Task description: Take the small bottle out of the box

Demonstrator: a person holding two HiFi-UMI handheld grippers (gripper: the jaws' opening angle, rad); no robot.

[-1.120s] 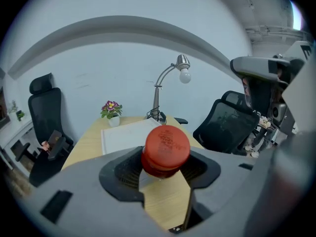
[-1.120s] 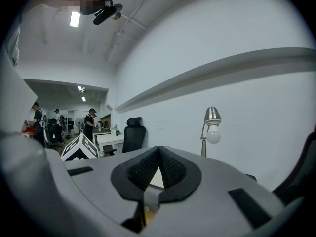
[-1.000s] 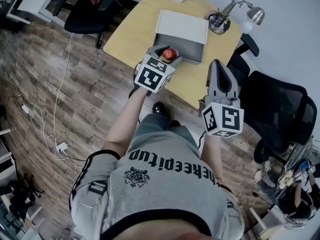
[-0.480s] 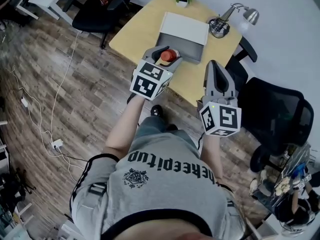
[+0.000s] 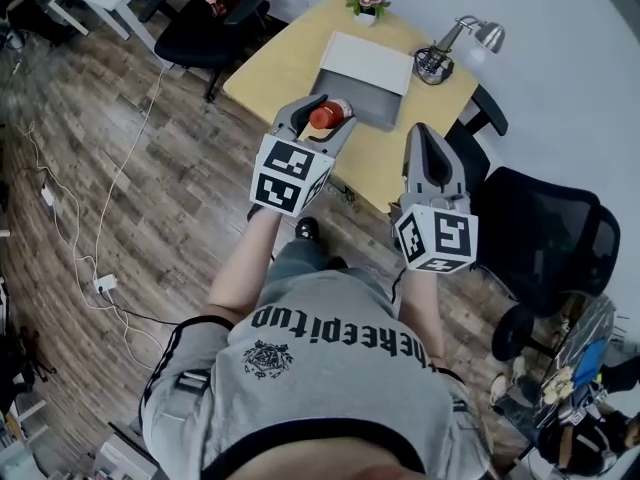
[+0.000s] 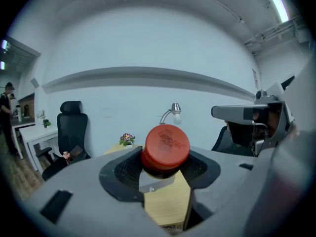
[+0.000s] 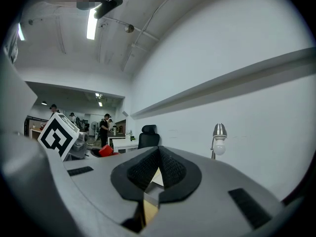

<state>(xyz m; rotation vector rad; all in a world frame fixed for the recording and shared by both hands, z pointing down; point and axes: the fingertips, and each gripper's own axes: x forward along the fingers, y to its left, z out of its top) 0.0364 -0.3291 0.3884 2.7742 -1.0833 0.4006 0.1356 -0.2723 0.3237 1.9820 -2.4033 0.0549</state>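
Observation:
My left gripper (image 5: pixel 322 120) is shut on a small bottle with a red cap (image 5: pixel 326 116), held in the air over the near edge of the wooden table (image 5: pixel 280 63). Seen from the left gripper view, the red-capped bottle (image 6: pixel 165 148) sits clamped between the jaws of the left gripper (image 6: pixel 163 169). The open grey box (image 5: pixel 368 73) lies on the table just beyond it, lid folded back. My right gripper (image 5: pixel 423 140) hovers to the right, near the table's front corner, jaws shut and empty; the right gripper view shows its pads (image 7: pixel 157 174) pressed together.
A desk lamp (image 5: pixel 472 35), a wire pen holder (image 5: pixel 432 64) and a small flower pot (image 5: pixel 364 1) stand at the table's far side. Black office chairs (image 5: pixel 545 233) flank the table right and another (image 5: pixel 215 13) at the far left. Cables (image 5: pixel 100 258) trail on the wooden floor.
Both grippers have drifted slightly toward me and left, away from the box, with the bottle still held in the left one. The head view has shifted a little.

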